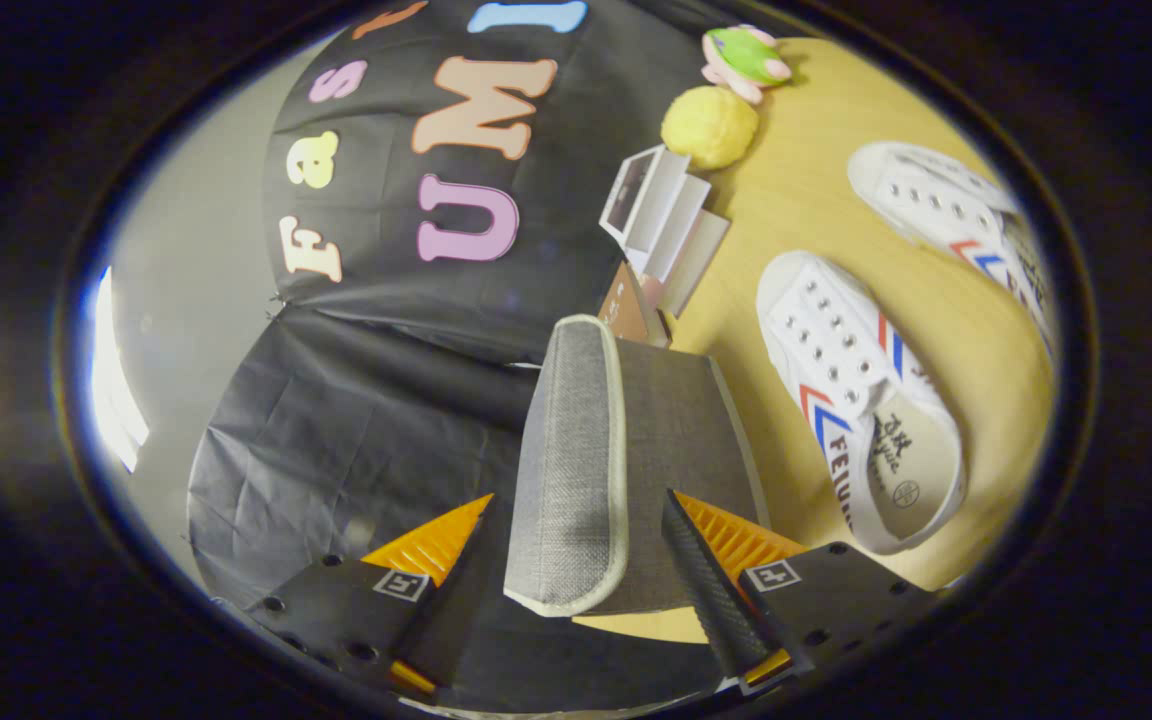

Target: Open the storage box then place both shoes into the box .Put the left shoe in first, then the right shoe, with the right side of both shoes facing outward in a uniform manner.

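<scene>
gripper [576, 545] parted around grey box lid [576, 460], whether pinching it unclear. two white shoes [861, 400] beyond, on wooden table [796, 220], near yellow ball [708, 127].

1. Table [816, 180]: wooden surface, light yellow-brown tone, meeting the black cloth wall along its far edge.

2. Yellow ball [708, 126]: round, fuzzy texture, resting on the table close to the cloth wall.

3. Plush toy [746, 58]: green body with pink limbs, lying just beyond the yellow ball, near it; contact between the 2 cannot be determined.

4. Cards [661, 215]: a fanned stack of white and grey cards or booklets, on the table just beside the yellow ball.

5. Brown packet [628, 305]: small, next to the cards, printing too small to resolve.

6. Black cloth [356, 430]: creased, backing the table.
</scene>
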